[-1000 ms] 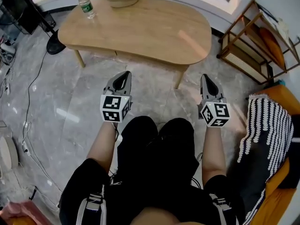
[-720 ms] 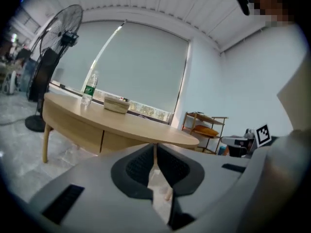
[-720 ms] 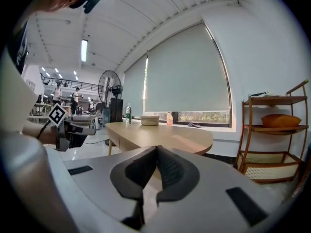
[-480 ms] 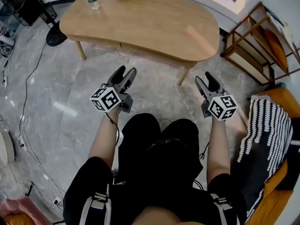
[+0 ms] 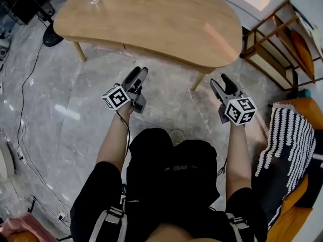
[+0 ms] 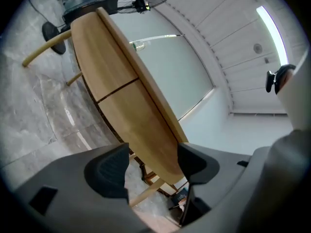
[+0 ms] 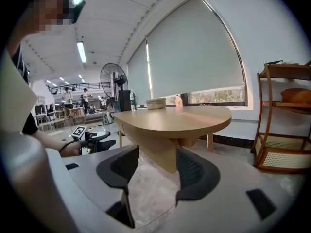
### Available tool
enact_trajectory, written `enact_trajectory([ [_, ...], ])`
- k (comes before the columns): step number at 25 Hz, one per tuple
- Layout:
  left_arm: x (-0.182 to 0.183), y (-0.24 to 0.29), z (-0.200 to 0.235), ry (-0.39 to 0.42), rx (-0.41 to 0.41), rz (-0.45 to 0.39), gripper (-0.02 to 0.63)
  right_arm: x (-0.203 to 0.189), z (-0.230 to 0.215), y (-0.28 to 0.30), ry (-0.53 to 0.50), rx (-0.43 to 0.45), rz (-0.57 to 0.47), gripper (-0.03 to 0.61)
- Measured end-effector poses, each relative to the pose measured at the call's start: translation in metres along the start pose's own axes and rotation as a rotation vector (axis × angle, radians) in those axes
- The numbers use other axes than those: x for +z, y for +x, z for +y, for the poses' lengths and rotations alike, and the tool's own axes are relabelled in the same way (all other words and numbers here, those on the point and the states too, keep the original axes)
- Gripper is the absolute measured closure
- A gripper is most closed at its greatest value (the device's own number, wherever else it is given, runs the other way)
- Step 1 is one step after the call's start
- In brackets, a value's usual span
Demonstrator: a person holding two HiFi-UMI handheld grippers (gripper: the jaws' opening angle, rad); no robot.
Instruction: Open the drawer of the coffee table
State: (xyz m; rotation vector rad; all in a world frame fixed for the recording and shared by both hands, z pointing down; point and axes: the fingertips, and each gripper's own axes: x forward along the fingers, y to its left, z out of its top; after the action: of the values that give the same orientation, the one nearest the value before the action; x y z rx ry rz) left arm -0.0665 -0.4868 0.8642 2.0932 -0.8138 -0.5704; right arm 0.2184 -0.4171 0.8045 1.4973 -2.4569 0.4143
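Left gripper (image 5: 140,72) and right gripper (image 5: 220,79) had just opened their jaws wide, holding nothing, and sunk nearer the table (image 5: 166,24), seemingly readying for its untouched drawer (image 6: 136,125).

Head view: from above, steeply down, toward the wooden desk (image 5: 161,24) just ahead on the floor. Left gripper view: rolled sideways, low, near the desk's long side. Right gripper view: upright, low, facing the desk's rounded end. Shared by all three: the desk. Shared by head and right gripper views: the shelf (image 5: 267,64).
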Motion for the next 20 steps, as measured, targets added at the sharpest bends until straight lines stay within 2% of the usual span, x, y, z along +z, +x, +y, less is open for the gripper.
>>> enact_trajectory([
  [3, -0.005, 0.024, 0.021, -0.065, -0.030, -0.015, 0.318, -0.006, -0.013, 0.017, -0.007, 0.009, 0.011, 0.318],
  [7, -0.018, 0.058, 0.045, -0.204, -0.066, -0.024, 0.318, -0.014, -0.032, 0.037, -0.003, 0.029, 0.016, 0.318],
  [9, -0.026, 0.073, 0.052, -0.237, -0.079, -0.013, 0.318, -0.021, -0.040, 0.045, -0.001, 0.040, 0.027, 0.318],
  [15, -0.049, 0.113, 0.057, -0.226, -0.148, 0.032, 0.318, -0.026, -0.057, 0.069, -0.005, 0.083, 0.019, 0.322],
  [18, -0.059, 0.128, 0.056, -0.143, -0.165, 0.080, 0.318, -0.026, -0.060, 0.079, -0.051, 0.084, 0.026, 0.347],
  [20, -0.062, 0.134, 0.052, -0.127, -0.186, 0.079, 0.318, -0.026, -0.060, 0.083, -0.085, 0.083, 0.028, 0.377],
])
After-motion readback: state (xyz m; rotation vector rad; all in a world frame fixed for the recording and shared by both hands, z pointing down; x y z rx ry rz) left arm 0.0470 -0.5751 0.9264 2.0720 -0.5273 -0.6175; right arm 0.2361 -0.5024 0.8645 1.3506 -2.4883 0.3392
